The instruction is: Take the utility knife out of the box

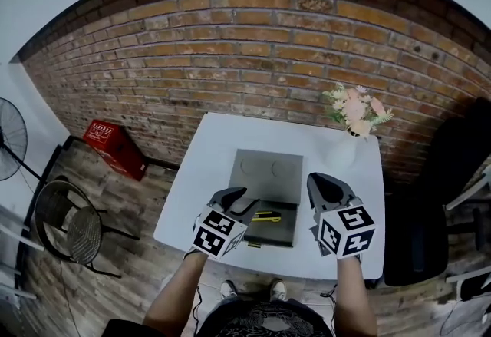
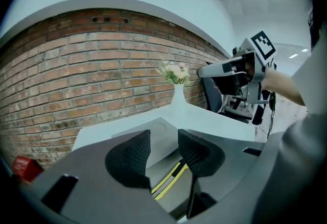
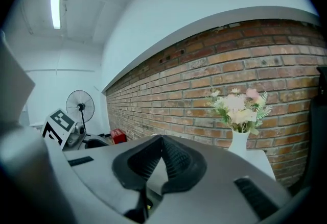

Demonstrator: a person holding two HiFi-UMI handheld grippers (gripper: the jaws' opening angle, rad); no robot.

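An open grey box (image 1: 267, 168) lies on the white table (image 1: 215, 143), lid folded back and dark base toward me. The yellow-and-black utility knife (image 1: 267, 216) lies in the base. My left gripper (image 1: 236, 197) hovers over the box's near left corner. In the left gripper view its jaws (image 2: 164, 149) stand open, with the knife (image 2: 171, 179) visible below, between them and untouched. My right gripper (image 1: 322, 183) hangs just right of the box. Its tips (image 3: 162, 141) meet with nothing between them.
A white vase of pink flowers (image 1: 354, 117) stands at the table's far right corner. On the floor to the left are a red crate (image 1: 115, 145), a fan (image 1: 9, 140) and a wire chair (image 1: 69, 224). A black chair (image 1: 453, 174) stands to the right.
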